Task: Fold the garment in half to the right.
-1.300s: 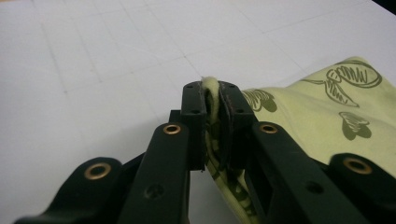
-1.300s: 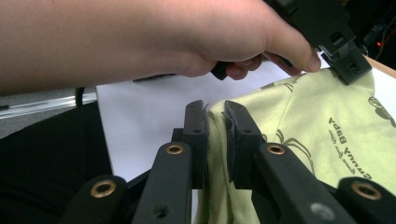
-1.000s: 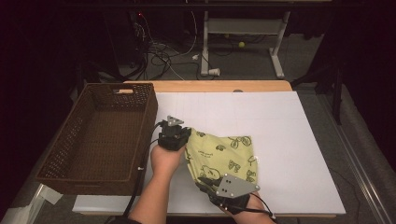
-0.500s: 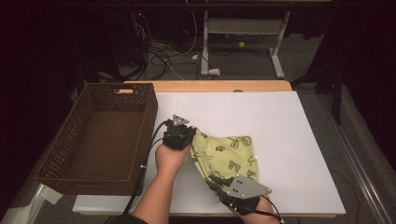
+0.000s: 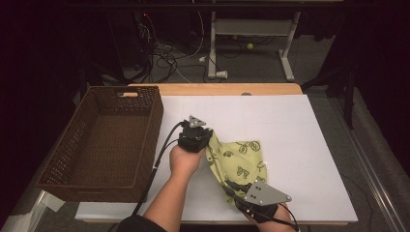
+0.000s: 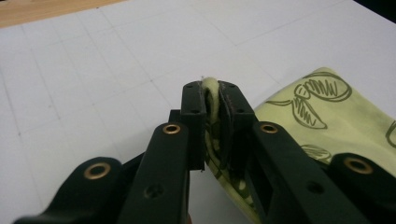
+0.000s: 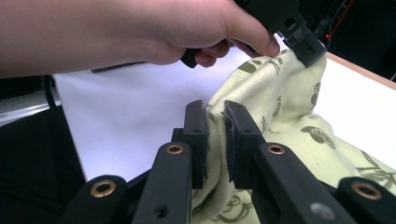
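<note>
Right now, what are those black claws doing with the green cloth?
A person holds a claw in each hand. The left claw and the right claw are each clamped on an edge of the green cloth, lifting part of it off the white table. A brown basket sits beside it.

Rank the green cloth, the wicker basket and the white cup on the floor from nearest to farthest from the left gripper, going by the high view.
1. Green cloth: clamped in the left gripper, hanging to its right.
2. Wicker basket: on the table, to its left.
3. White cup: on the floor beyond the table's far edge.
</note>
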A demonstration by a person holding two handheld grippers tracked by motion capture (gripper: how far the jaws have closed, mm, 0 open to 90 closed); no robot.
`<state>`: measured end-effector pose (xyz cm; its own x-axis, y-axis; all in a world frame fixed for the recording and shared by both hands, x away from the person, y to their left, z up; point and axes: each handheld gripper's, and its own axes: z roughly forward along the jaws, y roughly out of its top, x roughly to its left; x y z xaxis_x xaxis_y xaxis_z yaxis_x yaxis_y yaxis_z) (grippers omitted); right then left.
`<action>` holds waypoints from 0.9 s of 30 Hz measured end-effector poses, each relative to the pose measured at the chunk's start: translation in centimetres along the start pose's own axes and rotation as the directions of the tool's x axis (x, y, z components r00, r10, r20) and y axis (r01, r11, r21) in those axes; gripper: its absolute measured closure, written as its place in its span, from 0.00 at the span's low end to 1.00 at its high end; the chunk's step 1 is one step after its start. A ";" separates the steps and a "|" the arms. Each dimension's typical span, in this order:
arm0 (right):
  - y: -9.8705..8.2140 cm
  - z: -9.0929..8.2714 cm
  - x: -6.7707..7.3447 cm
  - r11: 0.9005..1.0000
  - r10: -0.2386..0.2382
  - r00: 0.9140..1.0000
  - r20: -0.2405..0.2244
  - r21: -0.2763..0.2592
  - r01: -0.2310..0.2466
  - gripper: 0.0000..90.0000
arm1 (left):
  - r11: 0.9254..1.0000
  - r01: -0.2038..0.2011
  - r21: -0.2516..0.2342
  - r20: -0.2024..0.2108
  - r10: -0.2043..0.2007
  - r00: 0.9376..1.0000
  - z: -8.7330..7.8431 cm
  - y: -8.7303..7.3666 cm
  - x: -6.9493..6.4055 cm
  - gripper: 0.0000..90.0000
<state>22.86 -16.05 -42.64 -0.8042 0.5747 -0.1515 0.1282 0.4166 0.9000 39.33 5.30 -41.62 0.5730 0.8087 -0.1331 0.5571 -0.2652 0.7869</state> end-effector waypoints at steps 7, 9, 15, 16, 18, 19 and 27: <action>-0.4 -0.8 -0.3 1.000 0.012 1.000 0.020 0.010 -0.012 0.91 | 1.000 -0.023 -0.020 0.023 0.023 0.999 0.4 0.6 -0.9 0.88; -0.5 -1.1 -0.5 1.000 0.014 0.999 0.029 0.007 -0.014 0.91 | 0.999 -0.027 -0.025 0.028 0.028 0.999 0.5 0.6 -1.0 0.88; -0.4 -1.2 -0.5 1.000 0.006 0.999 0.032 0.011 -0.007 0.91 | 0.999 -0.029 -0.029 0.035 0.030 0.999 0.7 0.6 -1.1 0.88; -0.5 -1.2 -0.5 1.000 0.003 0.999 0.033 0.014 -0.004 0.91 | 0.999 -0.027 -0.027 0.038 0.028 0.999 0.8 0.6 -1.2 0.88; -0.5 -1.3 -0.5 1.000 0.006 0.999 0.035 0.011 -0.006 0.91 | 0.999 -0.029 -0.025 0.036 0.029 0.999 0.8 0.6 -1.2 0.88; -0.5 -1.4 -0.5 1.000 0.005 0.999 0.037 0.012 -0.006 0.91 | 0.999 -0.025 -0.028 0.038 0.026 0.999 0.8 0.6 -1.3 0.88; -0.8 -1.9 -0.8 1.000 0.002 0.999 0.044 0.022 -0.003 0.91 | 0.998 -0.042 -0.036 0.055 0.044 0.998 1.1 1.0 -1.9 0.88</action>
<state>22.27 -18.15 -42.50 -0.7778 0.6059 -0.1672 0.1436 0.4304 0.8911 39.48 2.96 -41.22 0.6291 0.7662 -0.1311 0.5102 -0.2797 0.8133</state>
